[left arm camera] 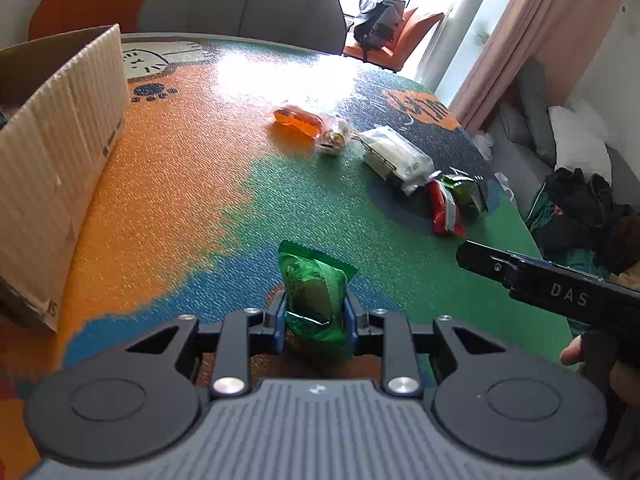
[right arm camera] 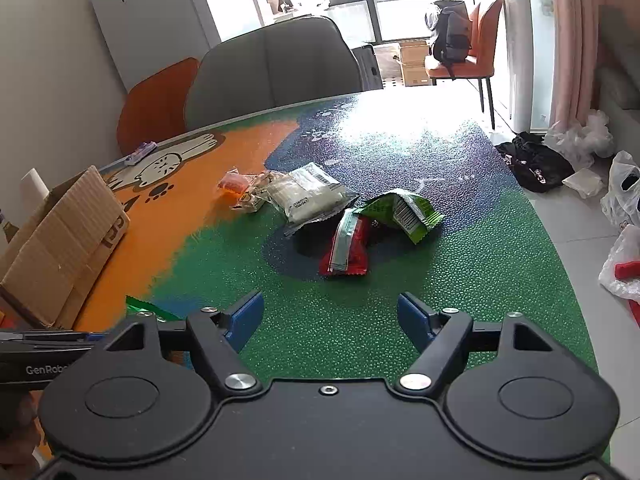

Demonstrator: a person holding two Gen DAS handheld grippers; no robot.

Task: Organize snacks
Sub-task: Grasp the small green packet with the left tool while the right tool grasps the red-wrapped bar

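My left gripper (left arm camera: 314, 320) is shut on a green snack packet (left arm camera: 312, 280), its blue pads pressing both sides just above the colourful table mat (left arm camera: 180, 208). A corner of that packet (right arm camera: 146, 307) shows at the lower left of the right wrist view. My right gripper (right arm camera: 331, 312) is open over the green part of the mat with nothing between its fingers. Ahead of it lie a red packet (right arm camera: 348, 246), a crumpled green packet (right arm camera: 404, 210), a white packet (right arm camera: 308, 196), a small pale packet (right arm camera: 252, 198) and an orange snack (right arm camera: 232, 182).
An open cardboard box (left arm camera: 60, 152) stands at the table's left edge, also seen as the box (right arm camera: 64, 248) in the right wrist view. A grey chair (right arm camera: 276, 76) and an orange chair (right arm camera: 156, 104) stand behind the table. Bags and clothes lie on the floor (right arm camera: 576, 200) to the right.
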